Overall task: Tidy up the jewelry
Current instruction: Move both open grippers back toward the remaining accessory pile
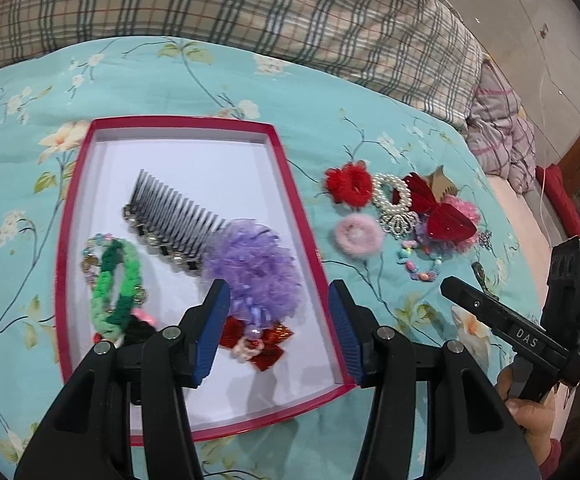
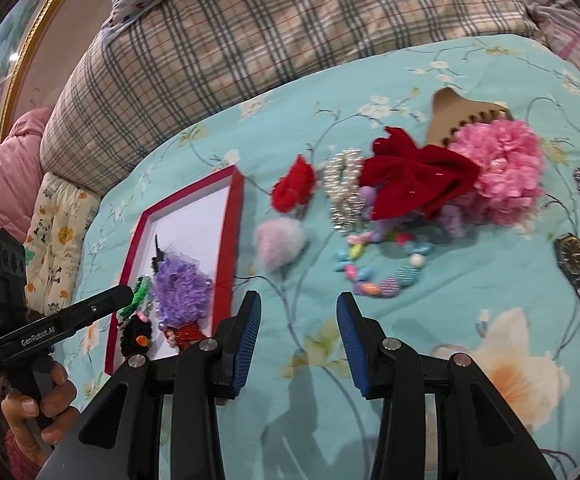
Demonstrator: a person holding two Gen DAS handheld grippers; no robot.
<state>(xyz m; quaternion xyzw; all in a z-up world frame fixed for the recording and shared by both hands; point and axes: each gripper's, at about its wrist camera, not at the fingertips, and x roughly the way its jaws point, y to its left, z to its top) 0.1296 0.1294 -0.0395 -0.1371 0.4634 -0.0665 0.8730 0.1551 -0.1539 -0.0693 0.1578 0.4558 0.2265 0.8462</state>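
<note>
The right gripper (image 2: 298,340) hung over the bed (image 2: 430,320) with its jaws standing partly apart and nothing between them. The loose pile lay ahead of them on the quilt: nearest, just beyond the jaws and slightly to the right, was the bead bracelet (image 2: 378,270), lying flat in an open curve with its long axis running across the jaws' line. The pink scrunchie (image 2: 280,242) sat ahead to the left, toward the red box (image 2: 232,224).

The left gripper (image 1: 278,326) hovered over the box's near right corner — its jaws likewise partly apart and empty — above the purple scrunchie (image 1: 256,264) already inside. So the right hand looked the nearer one for the next pick, probably the bracelet.
</note>
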